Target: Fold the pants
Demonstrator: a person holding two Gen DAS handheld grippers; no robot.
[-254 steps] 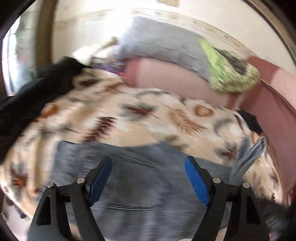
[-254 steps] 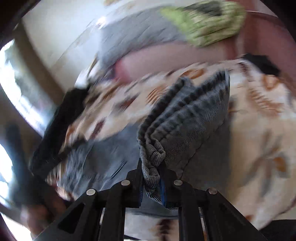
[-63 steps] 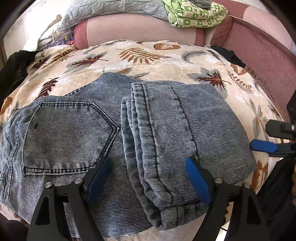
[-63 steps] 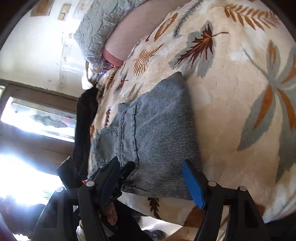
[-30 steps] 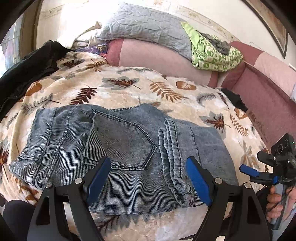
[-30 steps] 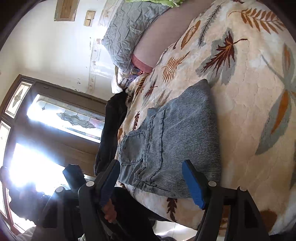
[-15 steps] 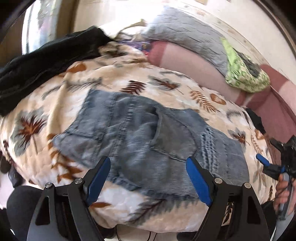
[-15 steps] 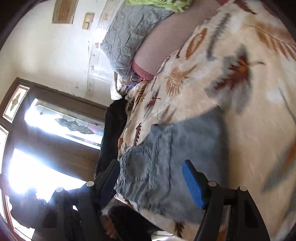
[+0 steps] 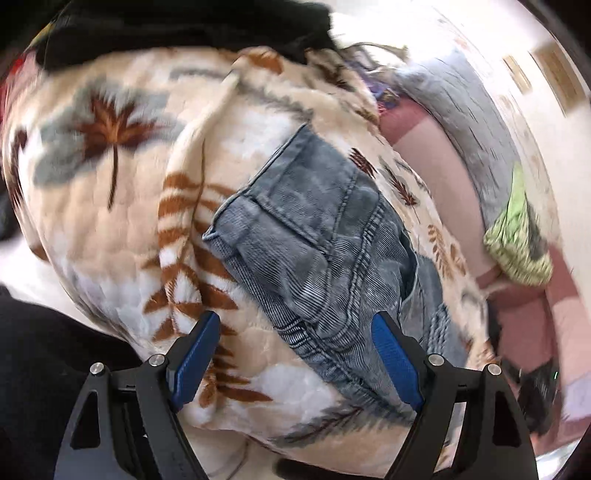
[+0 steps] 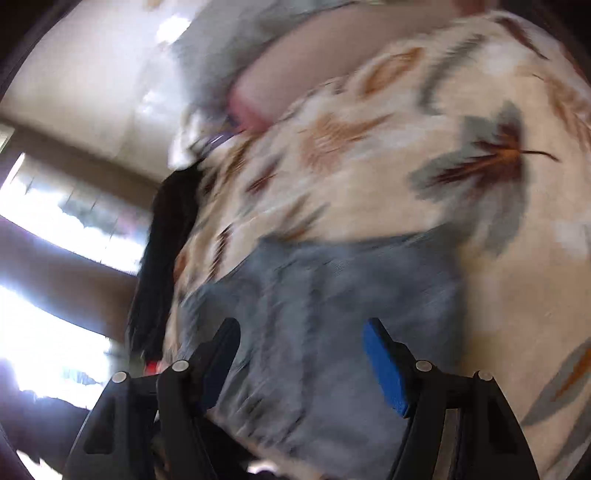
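Note:
The folded blue jeans (image 9: 325,254) lie on a cream blanket with a leaf print (image 9: 122,206). In the left wrist view they run from the centre toward the lower right, waistband end to the left. My left gripper (image 9: 295,354) is open and empty, held back from the near edge of the jeans. In the blurred right wrist view the jeans (image 10: 332,332) fill the lower middle. My right gripper (image 10: 301,358) is open and empty, just above them.
A black garment (image 9: 177,26) lies at the blanket's far left edge. A pink bolster (image 9: 436,162), a grey quilted pillow (image 9: 476,122) and a green patterned cloth (image 9: 517,240) sit at the back. A bright window (image 10: 44,258) is left in the right wrist view.
The jeans were folded over and let go. Both grippers have pulled back, and both views are now swinging, the left one to the left.

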